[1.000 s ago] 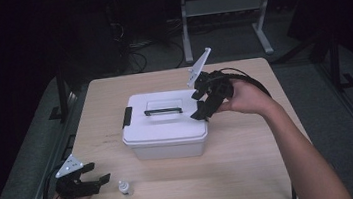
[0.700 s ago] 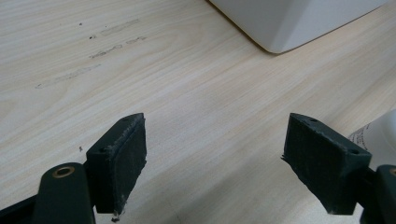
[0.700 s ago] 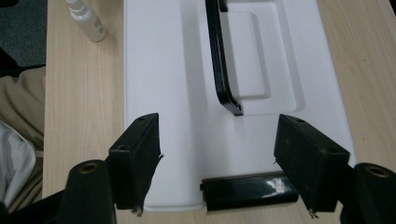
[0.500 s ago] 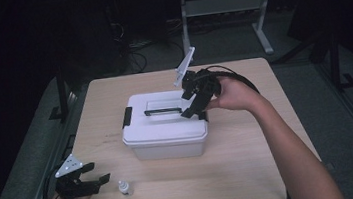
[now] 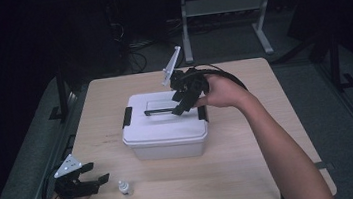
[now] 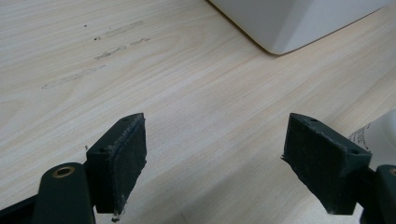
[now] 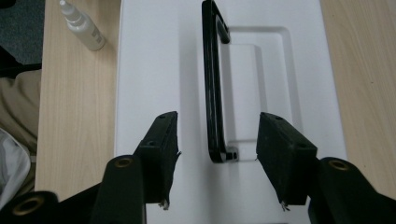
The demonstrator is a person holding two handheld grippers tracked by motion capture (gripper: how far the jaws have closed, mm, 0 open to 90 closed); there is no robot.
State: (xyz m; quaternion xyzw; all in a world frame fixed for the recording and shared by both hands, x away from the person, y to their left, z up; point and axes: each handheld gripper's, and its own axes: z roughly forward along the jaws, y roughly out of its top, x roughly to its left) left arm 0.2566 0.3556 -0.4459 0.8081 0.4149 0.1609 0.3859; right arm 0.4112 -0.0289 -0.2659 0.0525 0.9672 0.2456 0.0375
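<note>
The step in hand is judged to be the taking hold of the black carry handle [image 7: 213,84] on the lid of the white storage box [image 5: 165,126]. The right gripper [image 7: 217,140] is poised over the lid at the handle's near end; its jaws have just been closing and now stand roughly half apart, with the end of the handle lying between them, a clear gap on either side and neither pad touching it. In the right gripper view the handle runs straight away from the jaws, beside a shallow recess in the lid. The next move, in my judgement, calls for the jaws to come in squarely on the handle bar, low enough to catch it rather than skid over the smooth lid, before any lift. The left gripper [image 5: 81,183] rests at the near left corner of the table, well apart from the box, its jaws wide open with nothing between them; a small white dropper bottle [image 5: 124,187] stands just beside its right jaw. The box has black latches [image 5: 127,116] at its short ends; whether they are fastened cannot be told. The surface is a pale wood-grain table [image 5: 250,146], carrying faint scuff marks ahead of the left gripper. The room beyond is dark, with a grey metal frame [image 5: 225,18] and loose cables [image 5: 133,46] on the floor behind the table.
</note>
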